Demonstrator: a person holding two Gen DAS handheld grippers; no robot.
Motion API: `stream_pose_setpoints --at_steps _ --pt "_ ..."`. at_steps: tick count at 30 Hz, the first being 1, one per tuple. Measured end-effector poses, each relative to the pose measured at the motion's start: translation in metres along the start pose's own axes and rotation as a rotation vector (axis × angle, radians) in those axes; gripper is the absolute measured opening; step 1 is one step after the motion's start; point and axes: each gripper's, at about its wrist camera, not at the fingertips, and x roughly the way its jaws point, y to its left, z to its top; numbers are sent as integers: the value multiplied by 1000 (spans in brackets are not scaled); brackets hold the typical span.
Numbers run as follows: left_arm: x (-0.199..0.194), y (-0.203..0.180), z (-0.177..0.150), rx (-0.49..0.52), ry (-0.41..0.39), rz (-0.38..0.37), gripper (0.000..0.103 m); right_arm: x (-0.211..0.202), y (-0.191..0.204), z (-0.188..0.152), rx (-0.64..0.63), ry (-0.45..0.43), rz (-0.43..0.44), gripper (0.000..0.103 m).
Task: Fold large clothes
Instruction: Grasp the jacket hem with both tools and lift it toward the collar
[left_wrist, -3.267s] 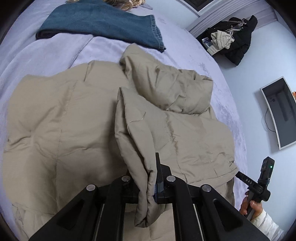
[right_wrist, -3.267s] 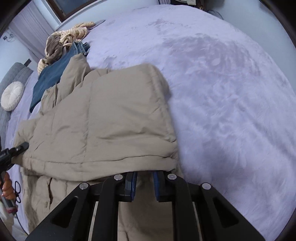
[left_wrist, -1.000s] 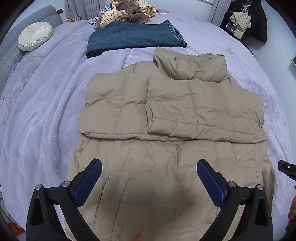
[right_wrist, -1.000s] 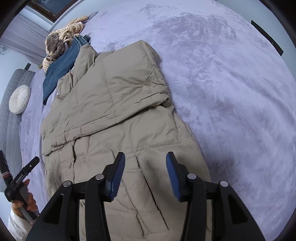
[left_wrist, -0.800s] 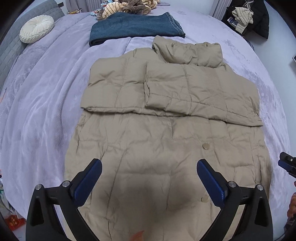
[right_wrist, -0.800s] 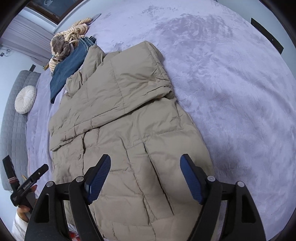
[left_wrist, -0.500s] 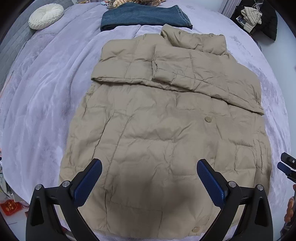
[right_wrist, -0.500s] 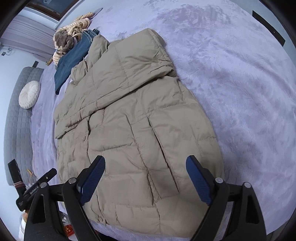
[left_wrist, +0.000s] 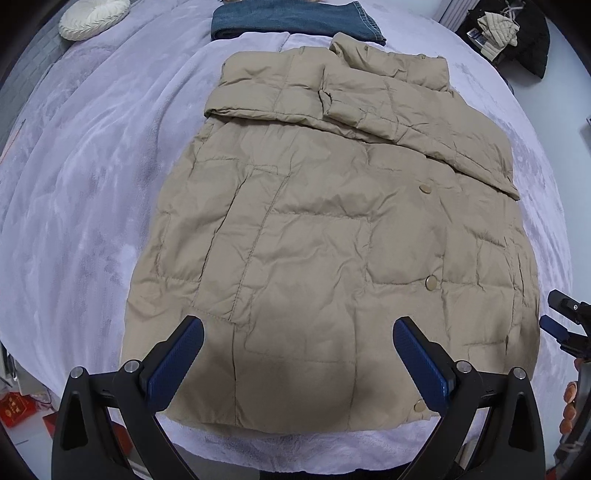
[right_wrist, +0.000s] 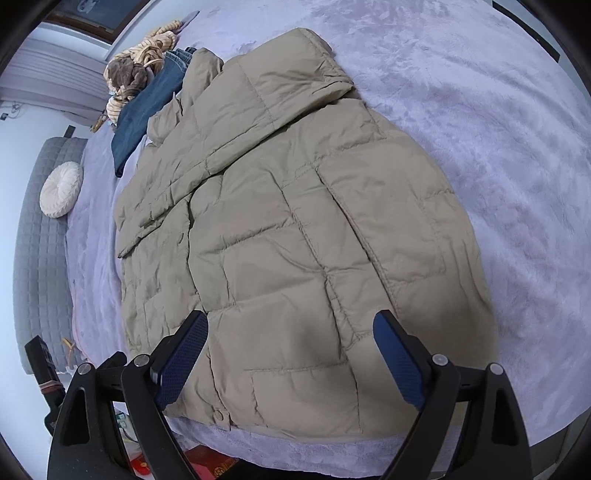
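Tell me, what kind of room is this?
Most likely a bedroom. A tan puffer jacket lies on a bed with a lilac plush blanket, beside a round white cushion and folded jeans.

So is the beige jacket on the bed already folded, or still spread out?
Partly folded. The beige jacket has both sleeves laid across its chest, but its body lies spread flat on the bed, hem unfolded.

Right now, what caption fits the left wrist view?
Open left gripper above a beige puffer jacket, sleeves folded in, on a lilac bed.
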Motion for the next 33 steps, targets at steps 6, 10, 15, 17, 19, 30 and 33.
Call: stream_pose_setpoints --at_steps 6,10,15,17,19,30,33 --pt "5 18 -23 16 26 -18 103 5 -2 -33 35 -5 -10 93" --pt "7 33 -39 9 36 -53 103 5 -13 -54 94 -14 -12 93" --pt "12 63 -60 -65 71 -146 103 -1 -41 -75 191 -62 -24 93" --pt "15 75 -69 -95 87 -175 103 -3 -55 -83 245 -84 -23 93" --pt "19 86 -78 -127 105 -198 103 -4 -70 -91 306 -88 -26 93" --pt "43 100 -106 -201 193 -334 103 30 -106 -106 519 -78 69 103" --pt "49 99 -104 -231 175 -354 103 35 -99 -102 533 -106 169 103"
